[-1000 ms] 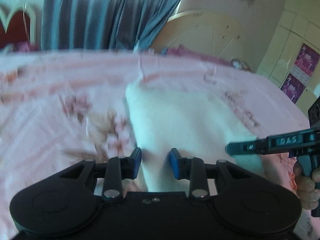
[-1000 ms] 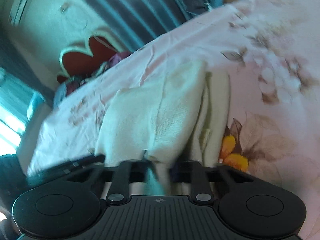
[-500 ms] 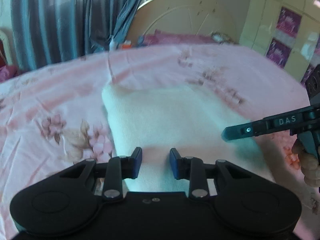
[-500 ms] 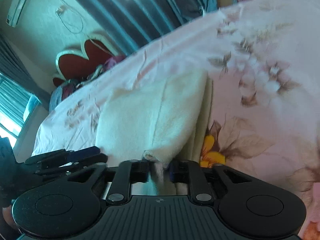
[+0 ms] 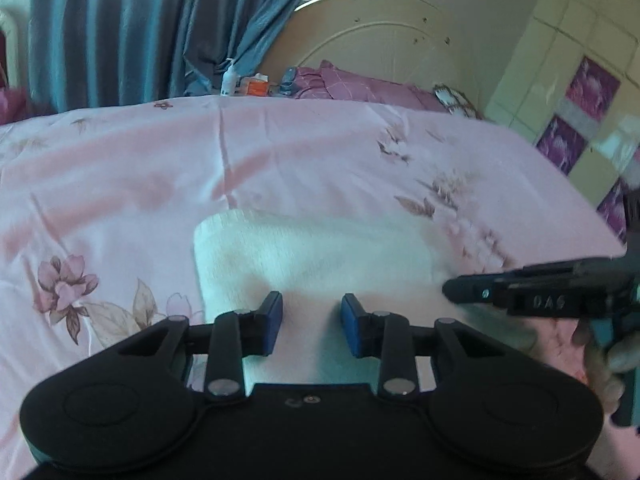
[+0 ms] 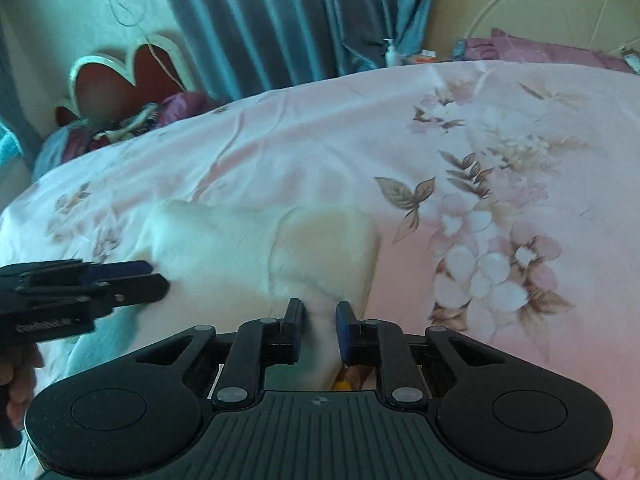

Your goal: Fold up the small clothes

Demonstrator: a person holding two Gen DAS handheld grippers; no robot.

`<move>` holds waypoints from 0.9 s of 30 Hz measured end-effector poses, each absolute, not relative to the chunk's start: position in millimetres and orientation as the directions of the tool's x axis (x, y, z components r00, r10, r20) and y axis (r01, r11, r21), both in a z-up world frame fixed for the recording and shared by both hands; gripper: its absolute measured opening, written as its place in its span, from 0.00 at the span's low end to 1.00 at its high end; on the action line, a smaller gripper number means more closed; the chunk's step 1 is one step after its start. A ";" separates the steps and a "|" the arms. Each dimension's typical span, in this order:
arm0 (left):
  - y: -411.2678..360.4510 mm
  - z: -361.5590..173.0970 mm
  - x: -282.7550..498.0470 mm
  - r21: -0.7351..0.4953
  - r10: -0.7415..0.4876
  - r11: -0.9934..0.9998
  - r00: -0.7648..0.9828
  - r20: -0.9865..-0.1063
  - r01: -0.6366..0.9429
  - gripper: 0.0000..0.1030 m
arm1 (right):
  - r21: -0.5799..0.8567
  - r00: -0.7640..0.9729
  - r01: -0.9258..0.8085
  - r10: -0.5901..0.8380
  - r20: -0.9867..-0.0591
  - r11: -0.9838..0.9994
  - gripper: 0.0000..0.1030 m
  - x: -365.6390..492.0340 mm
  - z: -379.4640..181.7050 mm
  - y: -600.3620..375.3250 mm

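A folded white knit garment lies flat on the pink floral bedspread. It also shows in the right wrist view. My left gripper is open and empty, its blue pads just above the garment's near edge. My right gripper is open, its pads either side of the garment's near right corner, with cloth between them but not pinched. Each gripper shows from the side in the other's view: the right one, the left one.
The headboard and purple pillows are at the far end. A bottle and small boxes stand by the blue curtain. A heap of clothes lies off the bed's far left corner.
My right gripper has opened and let go of the garment's edge, and the fold now lies flat. Both grippers have drawn back toward the near edge and levelled.
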State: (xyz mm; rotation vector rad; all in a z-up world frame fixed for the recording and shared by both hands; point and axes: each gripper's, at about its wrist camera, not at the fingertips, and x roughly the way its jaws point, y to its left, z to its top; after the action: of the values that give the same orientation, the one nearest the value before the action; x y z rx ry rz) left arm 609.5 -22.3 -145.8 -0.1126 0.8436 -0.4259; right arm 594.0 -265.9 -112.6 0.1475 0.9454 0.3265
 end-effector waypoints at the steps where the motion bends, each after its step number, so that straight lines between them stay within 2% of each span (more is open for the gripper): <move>1: -19.0 -141.5 603.0 -0.271 -0.421 0.905 0.597 -0.683 0.328 0.30 | 0.251 0.563 -0.213 0.328 -0.758 0.944 0.17 586.2 -106.0 -267.5; 4: -8.1 -131.7 567.7 -0.298 -0.470 0.881 0.606 -0.642 0.368 0.30 | 0.278 0.583 -0.274 0.389 -0.713 0.921 0.17 553.5 -87.3 -270.5; 6: -6.1 -136.3 546.6 -0.313 -0.486 0.872 0.590 -0.645 0.376 0.30 | 0.283 0.573 -0.341 0.437 -0.693 0.897 0.17 528.2 -78.5 -265.0; 8: -8.1 -145.9 530.7 -0.318 -0.492 0.868 0.569 -0.659 0.382 0.29 | 0.281 0.523 -0.384 0.458 -0.719 0.879 0.17 514.7 -84.6 -250.5; 11: -12.8 -151.0 505.3 -0.311 -0.483 0.872 0.568 -0.666 0.378 0.29 | 0.168 0.478 -0.400 0.362 -0.800 0.901 0.17 493.1 -101.7 -237.6; 14: -18.1 -153.0 474.9 -0.305 -0.486 0.869 0.557 -0.674 0.389 0.29 | 0.117 0.469 -0.407 0.317 -0.825 0.906 0.17 471.6 -107.4 -241.8; 19: -10.9 -156.8 425.0 -0.272 -0.469 0.873 0.540 -0.699 0.405 0.32 | 0.198 0.468 -0.398 0.384 -0.796 0.896 0.17 434.0 -94.6 -257.8; 21: -3.6 -155.6 416.5 -0.283 -0.468 0.875 0.535 -0.704 0.393 0.32 | 0.167 0.416 -0.426 0.357 -0.836 0.889 0.17 427.3 -109.7 -251.6; 23: 1.8 -149.6 415.2 -0.287 -0.466 0.877 0.538 -0.703 0.385 0.32 | 0.185 0.421 -0.408 0.364 -0.831 0.894 0.17 426.6 -109.4 -254.7; 24: 6.1 -143.7 415.3 -0.282 -0.458 0.883 0.556 -0.694 0.375 0.38 | 0.204 0.429 -0.386 0.371 -0.824 0.899 0.17 428.3 -103.4 -257.7; 27: 20.7 -125.4 427.0 -0.239 -0.399 0.916 0.663 -0.633 0.323 0.79 | 0.231 0.534 -0.338 0.388 -0.751 0.912 0.17 438.8 -80.4 -268.8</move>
State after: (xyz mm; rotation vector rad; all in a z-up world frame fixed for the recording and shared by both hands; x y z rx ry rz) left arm 427.0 20.7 -125.4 -0.1092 0.7404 -0.4089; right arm 438.8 -268.8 -80.4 0.0598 0.9103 0.4327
